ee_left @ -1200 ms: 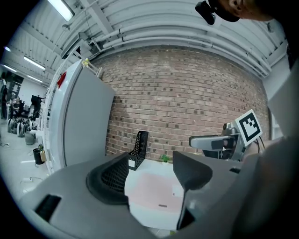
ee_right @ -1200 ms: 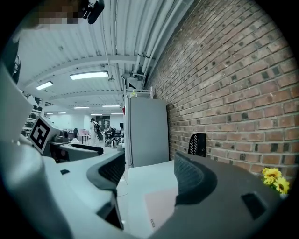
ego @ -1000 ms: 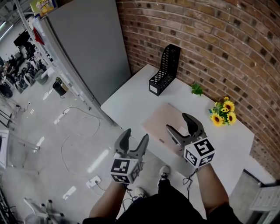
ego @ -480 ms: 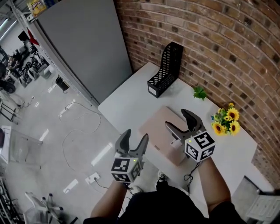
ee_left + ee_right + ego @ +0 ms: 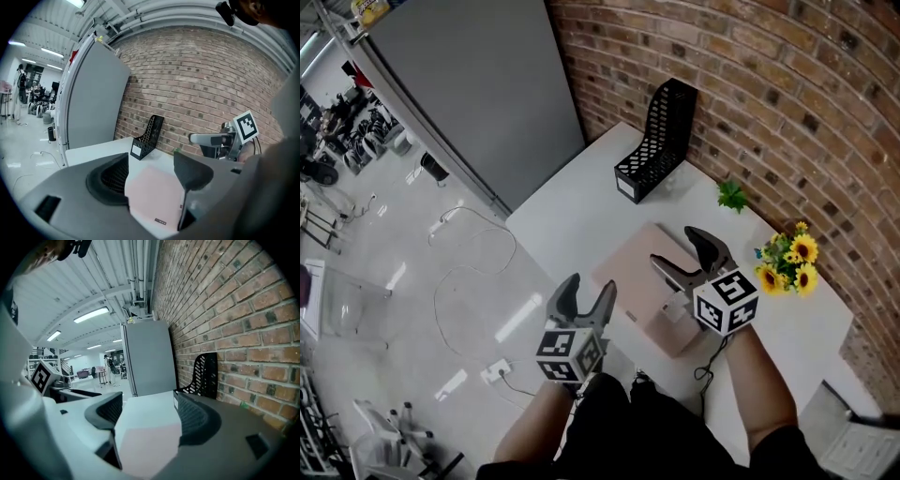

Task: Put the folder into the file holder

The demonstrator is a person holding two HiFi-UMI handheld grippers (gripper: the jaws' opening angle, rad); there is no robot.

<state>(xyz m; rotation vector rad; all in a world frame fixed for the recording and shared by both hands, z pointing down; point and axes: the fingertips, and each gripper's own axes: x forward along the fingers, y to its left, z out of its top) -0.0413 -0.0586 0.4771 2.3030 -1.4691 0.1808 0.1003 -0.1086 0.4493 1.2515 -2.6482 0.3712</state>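
A pale pink folder lies flat on the white table, near its front edge. The black mesh file holder stands upright at the far end by the brick wall. My right gripper hovers over the folder's right part; its jaws have just been opening and nothing is between them. My left gripper is open and empty, just off the table's near edge by the folder's near corner. The left gripper view shows the folder between my jaws and the holder beyond. The right gripper view shows the same folder and holder.
A bunch of sunflowers and a small green plant sit on the table along the brick wall. A tall grey cabinet stands left of the table. Cables and a power strip lie on the floor below.
Both grippers have sunk a little and moved in toward the folder. The right gripper's jaws stand slightly wider than before. The folder and file holder have not moved.
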